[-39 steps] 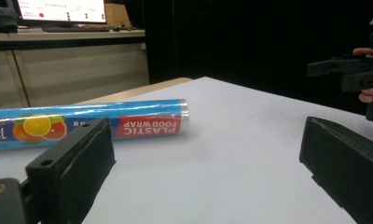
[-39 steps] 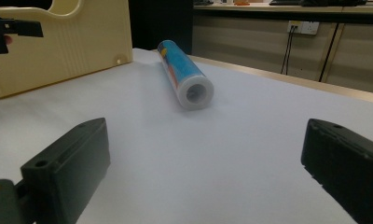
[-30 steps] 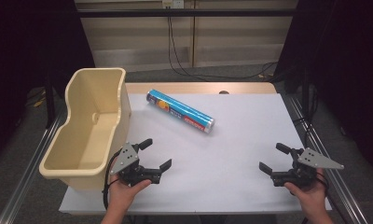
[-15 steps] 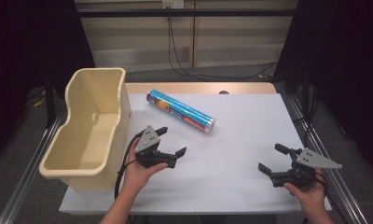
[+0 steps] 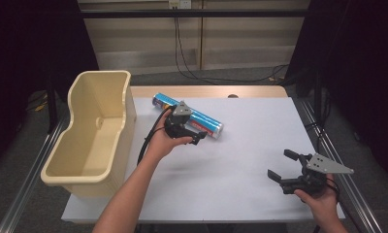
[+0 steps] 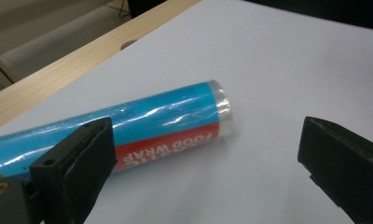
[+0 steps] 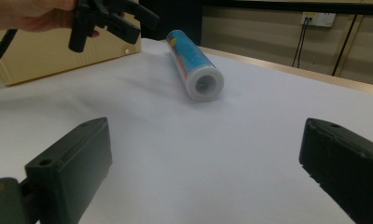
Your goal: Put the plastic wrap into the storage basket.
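A blue roll of plastic food wrap [image 5: 209, 125] with a red label band lies slanted on the white sheet toward the table's back. My left gripper [image 5: 198, 134] hovers just in front of its middle, open, touching nothing. In the left gripper view the roll [image 6: 166, 121] lies beyond the wide-apart jaws, its right end between them. My right gripper [image 5: 280, 164] is open near the front right corner, held low over the sheet. The right gripper view looks across at the roll's open end [image 7: 204, 85] and at the left gripper [image 7: 114, 21].
A tall beige plastic tub [image 5: 126, 104] stands along the left edge of the table, its inside bare. The white sheet [image 5: 231, 165] covers most of the wooden tabletop [image 5: 206, 91]. Cables hang at the wall behind.
My left gripper has moved from the front left of the table forward and right, up to the roll. The right gripper has barely shifted.
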